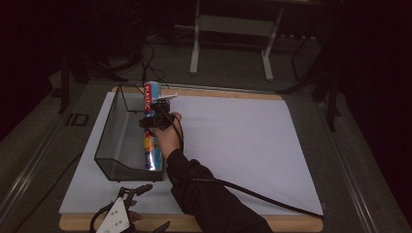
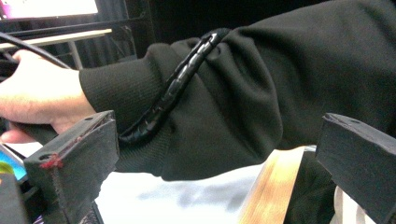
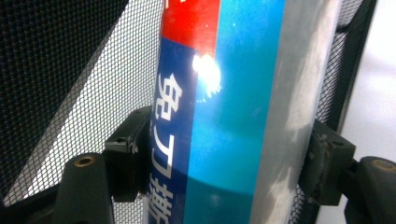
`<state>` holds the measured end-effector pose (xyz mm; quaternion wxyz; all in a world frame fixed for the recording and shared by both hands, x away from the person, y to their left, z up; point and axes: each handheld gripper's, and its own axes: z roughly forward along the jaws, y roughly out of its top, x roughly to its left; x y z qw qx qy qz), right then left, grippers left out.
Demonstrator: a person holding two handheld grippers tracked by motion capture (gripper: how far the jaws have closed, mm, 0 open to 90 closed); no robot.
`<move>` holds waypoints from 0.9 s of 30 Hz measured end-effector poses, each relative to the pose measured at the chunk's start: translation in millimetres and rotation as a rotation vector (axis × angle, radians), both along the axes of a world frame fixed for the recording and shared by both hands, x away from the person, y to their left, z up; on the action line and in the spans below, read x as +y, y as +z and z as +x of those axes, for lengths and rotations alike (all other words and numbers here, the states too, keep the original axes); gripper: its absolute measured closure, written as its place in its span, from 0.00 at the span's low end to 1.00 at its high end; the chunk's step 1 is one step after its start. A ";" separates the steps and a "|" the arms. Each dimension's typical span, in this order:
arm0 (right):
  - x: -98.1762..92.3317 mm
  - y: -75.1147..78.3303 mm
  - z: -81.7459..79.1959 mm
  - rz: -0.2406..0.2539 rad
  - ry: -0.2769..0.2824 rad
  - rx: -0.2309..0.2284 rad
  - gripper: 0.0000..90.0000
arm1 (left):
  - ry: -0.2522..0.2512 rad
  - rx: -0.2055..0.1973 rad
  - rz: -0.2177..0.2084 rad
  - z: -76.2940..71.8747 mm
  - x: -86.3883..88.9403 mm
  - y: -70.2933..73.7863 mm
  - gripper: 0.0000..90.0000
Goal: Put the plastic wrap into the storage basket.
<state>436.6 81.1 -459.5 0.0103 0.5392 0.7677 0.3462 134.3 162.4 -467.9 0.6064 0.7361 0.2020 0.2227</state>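
A long tube (image 1: 150, 94) printed in blue, red and silver runs along the right side of a black mesh basket (image 1: 116, 141) at the left of the white sheet. My right gripper (image 1: 156, 119) is shut on the tube's middle. In the right gripper view its pads (image 3: 128, 158) press both sides of the tube (image 3: 233, 116), with the basket's mesh (image 3: 70, 70) behind. My left gripper (image 1: 150, 208) hovers open at the table's front edge, nothing between its jaws. The left gripper view looks past that gripper (image 2: 215, 158) at the other arm's dark sleeve (image 2: 261, 93).
The white sheet (image 1: 233, 141) covers a wooden board (image 1: 291, 224). The right gripper's black cable (image 1: 262, 196) trails across the sheet toward its front right corner. A grey table frame (image 1: 233, 29) and floor cables lie beyond the board.
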 end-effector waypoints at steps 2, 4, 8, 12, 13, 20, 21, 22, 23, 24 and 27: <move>0.8 -3.7 1.3 0.003 0.000 0.006 0.33 | 0.001 0.001 0.000 0.2 0.1 -0.1 0.01; 1.2 -7.7 3.0 0.007 -0.006 0.017 0.32 | 0.001 0.001 -0.001 0.1 0.3 0.0 0.01; 1.8 -11.6 3.4 0.000 -0.010 0.014 0.32 | 0.001 0.000 0.000 0.0 0.2 -0.1 0.01; 1.9 -11.3 4.1 -0.011 0.003 0.004 0.31 | -0.001 0.000 0.001 -0.1 -0.1 0.0 0.01; 2.2 -11.0 4.7 -0.018 0.013 0.005 0.31 | -0.001 0.000 0.002 -0.2 -0.2 0.0 0.01; -10.1 2.9 6.0 0.027 0.052 -0.059 0.22 | -0.004 0.000 0.005 -0.2 -0.4 -0.1 0.01; -11.7 6.2 5.2 0.012 0.065 -0.072 0.20 | -0.003 0.000 0.005 0.1 -0.5 -0.2 0.01; -13.2 9.5 4.3 0.003 0.088 -0.088 0.19 | -0.003 0.001 0.006 0.3 -0.6 -0.2 0.01; -14.6 12.8 3.0 -0.010 0.109 -0.100 0.18 | -0.004 0.001 0.006 0.3 -0.8 -0.3 0.01; -16.5 16.8 0.5 -0.028 0.130 -0.122 0.18 | -0.004 0.001 0.006 0.3 -0.9 -0.3 0.01; -22.6 25.0 -4.2 -0.042 0.172 -0.164 0.15 | -0.004 0.001 0.011 0.3 -1.5 -0.4 0.01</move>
